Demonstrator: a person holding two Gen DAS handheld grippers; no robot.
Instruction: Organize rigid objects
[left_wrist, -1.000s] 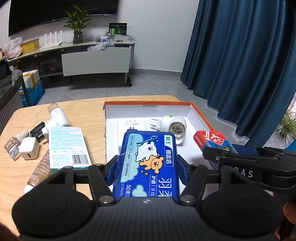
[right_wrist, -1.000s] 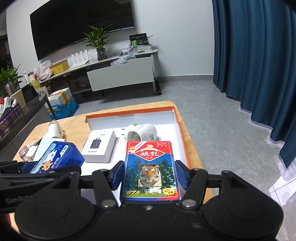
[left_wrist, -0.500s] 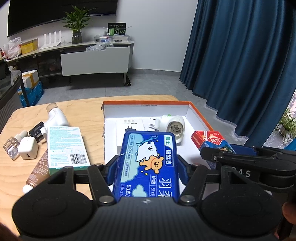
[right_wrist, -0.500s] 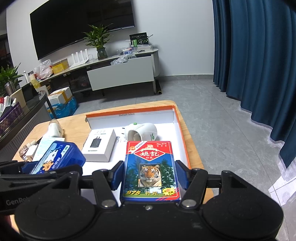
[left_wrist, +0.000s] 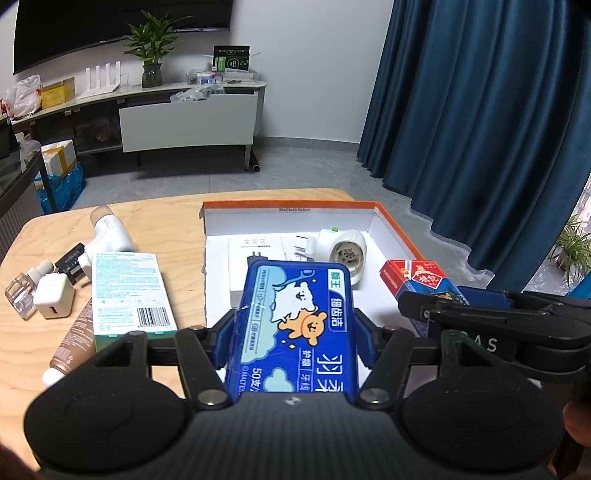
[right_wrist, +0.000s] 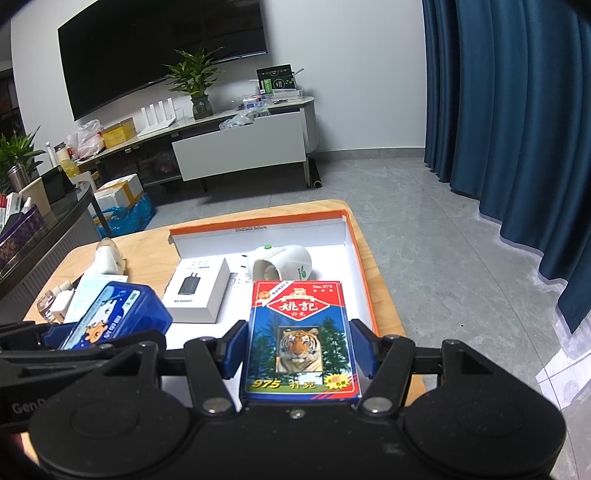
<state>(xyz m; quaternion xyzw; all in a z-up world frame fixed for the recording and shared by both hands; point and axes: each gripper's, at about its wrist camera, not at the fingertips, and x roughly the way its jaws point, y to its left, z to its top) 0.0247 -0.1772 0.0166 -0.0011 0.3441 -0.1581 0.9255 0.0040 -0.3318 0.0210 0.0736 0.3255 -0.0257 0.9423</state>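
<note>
My left gripper (left_wrist: 293, 332) is shut on a blue dental-floss box (left_wrist: 295, 325) with a cartoon bear, held above the near part of the orange-rimmed white tray (left_wrist: 288, 205). My right gripper (right_wrist: 299, 345) is shut on a playing-card box (right_wrist: 301, 332) with a tiger picture, also over the tray (right_wrist: 258, 224). Each held box shows in the other view: the card box (left_wrist: 413, 275) and the floss box (right_wrist: 110, 314). Inside the tray lie a white charger box (right_wrist: 197, 291) and a white plug-in device (right_wrist: 282, 262).
On the wooden table (left_wrist: 173, 218) left of the tray lie a teal bandage box (left_wrist: 129, 291), a white charger cube (left_wrist: 53, 301), a small clear bottle (left_wrist: 22, 295), a brown tube (left_wrist: 72, 347) and a white handheld device (left_wrist: 110, 236). Blue curtains (left_wrist: 480, 110) hang at right.
</note>
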